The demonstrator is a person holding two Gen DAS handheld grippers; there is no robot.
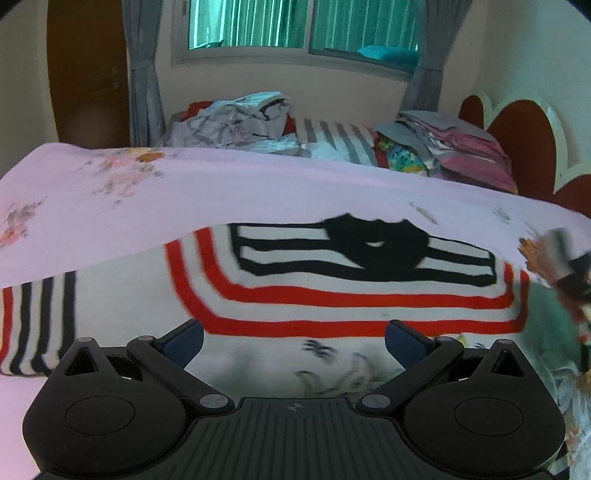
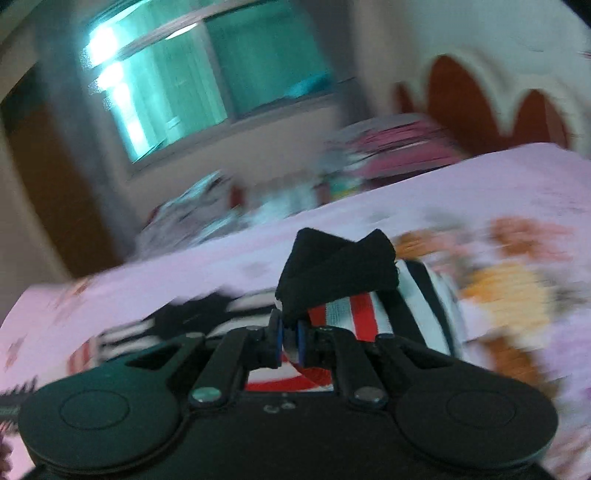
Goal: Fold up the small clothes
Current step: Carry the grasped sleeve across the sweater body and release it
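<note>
A small white shirt [image 1: 332,291] with red and black stripes and a black collar [image 1: 373,243] lies spread on the pink floral bedsheet [image 1: 221,195]. Just before its lower hem hovers my left gripper [image 1: 293,341], open, with nothing between its fingers. In the blurred right wrist view, my right gripper [image 2: 290,341] is shut on a striped sleeve of the shirt [image 2: 354,314]. The sleeve's black cuff [image 2: 332,266] sticks up beyond the pads, lifted off the sheet. A blurred grey shape [image 1: 557,254] shows at the right edge of the left wrist view.
A heap of crumpled clothes [image 1: 236,118] lies at the far side of the bed. A stack of folded clothes [image 1: 458,147] sits at the back right, near the red headboard [image 1: 524,147]. A window [image 1: 303,26] with grey curtains is behind.
</note>
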